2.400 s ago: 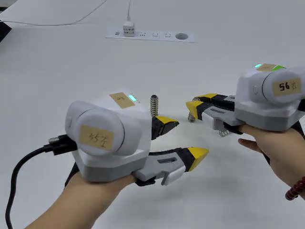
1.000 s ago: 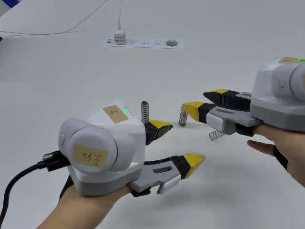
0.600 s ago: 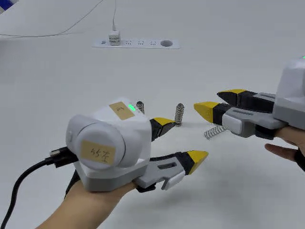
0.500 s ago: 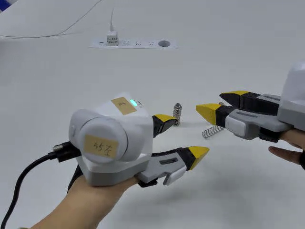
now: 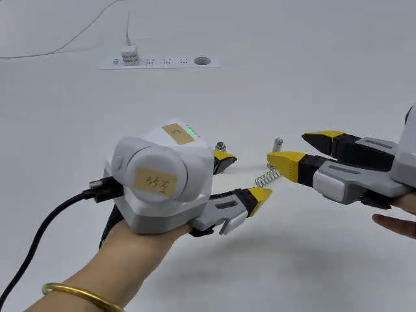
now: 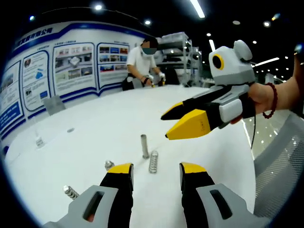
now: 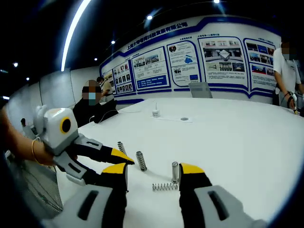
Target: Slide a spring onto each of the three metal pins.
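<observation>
Three metal pins stand on the white table. One bare pin (image 5: 277, 143) (image 6: 144, 146) (image 7: 175, 171) stands beside a loose spring (image 5: 266, 177) (image 6: 153, 161) (image 7: 165, 186) that lies flat on the table. Two pins carry springs: one (image 7: 141, 160) (image 6: 109, 165) nearer the bare pin, one (image 7: 121, 147) (image 6: 70, 192) farther off. My left gripper (image 5: 242, 175) (image 6: 154, 171) is open and empty, just short of the loose spring. Facing it from the other side, my right gripper (image 5: 302, 147) (image 7: 153, 170) is also open and empty.
A white power strip (image 5: 159, 62) with a plug (image 5: 129, 51) lies at the table's far side. A black cable (image 5: 39, 234) trails from the left gripper. People stand and sit in the background (image 6: 142, 61) (image 7: 95, 107).
The head camera has shifted. My right gripper has drawn back to the right, away from the sprung pin it was close to. The loose spring still lies on the table.
</observation>
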`<state>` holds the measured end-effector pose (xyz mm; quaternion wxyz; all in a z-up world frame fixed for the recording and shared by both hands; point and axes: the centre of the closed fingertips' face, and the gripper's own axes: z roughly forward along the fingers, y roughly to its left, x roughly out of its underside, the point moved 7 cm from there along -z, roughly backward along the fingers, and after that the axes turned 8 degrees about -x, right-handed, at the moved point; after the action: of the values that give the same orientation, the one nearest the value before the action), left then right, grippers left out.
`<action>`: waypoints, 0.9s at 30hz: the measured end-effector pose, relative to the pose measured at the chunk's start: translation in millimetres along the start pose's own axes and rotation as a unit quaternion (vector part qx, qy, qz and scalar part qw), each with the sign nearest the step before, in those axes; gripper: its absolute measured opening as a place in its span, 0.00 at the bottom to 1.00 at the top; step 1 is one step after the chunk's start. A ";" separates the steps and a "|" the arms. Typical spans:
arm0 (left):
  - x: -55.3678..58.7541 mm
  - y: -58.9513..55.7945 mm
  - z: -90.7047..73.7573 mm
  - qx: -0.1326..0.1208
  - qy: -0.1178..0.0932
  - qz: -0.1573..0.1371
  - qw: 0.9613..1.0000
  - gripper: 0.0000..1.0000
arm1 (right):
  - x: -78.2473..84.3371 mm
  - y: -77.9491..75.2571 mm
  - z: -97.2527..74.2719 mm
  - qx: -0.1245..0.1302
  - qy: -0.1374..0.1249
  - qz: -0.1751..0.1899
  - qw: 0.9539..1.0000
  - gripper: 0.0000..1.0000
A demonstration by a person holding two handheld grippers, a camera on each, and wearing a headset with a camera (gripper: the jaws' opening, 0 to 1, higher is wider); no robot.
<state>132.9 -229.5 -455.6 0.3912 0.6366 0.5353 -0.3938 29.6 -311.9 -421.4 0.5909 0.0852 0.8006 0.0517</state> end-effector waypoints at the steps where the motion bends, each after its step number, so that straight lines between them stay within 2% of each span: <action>1: 0.5 -0.1 1.9 0.000 0.001 0.001 1.000 0.39 | 0.3 -0.3 -1.3 0.001 -0.001 0.001 1.000 0.45; 6: 4.5 -0.8 15.1 -0.007 0.015 0.005 1.000 0.37 | 3.6 -2.5 -8.5 0.006 0.000 0.003 1.000 0.45; 18: 15.9 1.5 37.2 0.003 0.040 0.000 0.999 0.28 | 7.1 -4.0 -26.2 0.016 -0.001 0.010 1.000 0.44; 27: 23.7 -1.4 48.9 0.011 0.063 0.018 0.998 0.24 | 13.5 -2.3 -32.8 0.014 0.006 0.014 1.000 0.47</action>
<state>130.2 -265.5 -496.3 0.3573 0.6740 0.5426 -0.3516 -5.8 -310.9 -424.8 0.5844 0.1042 0.8032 0.0494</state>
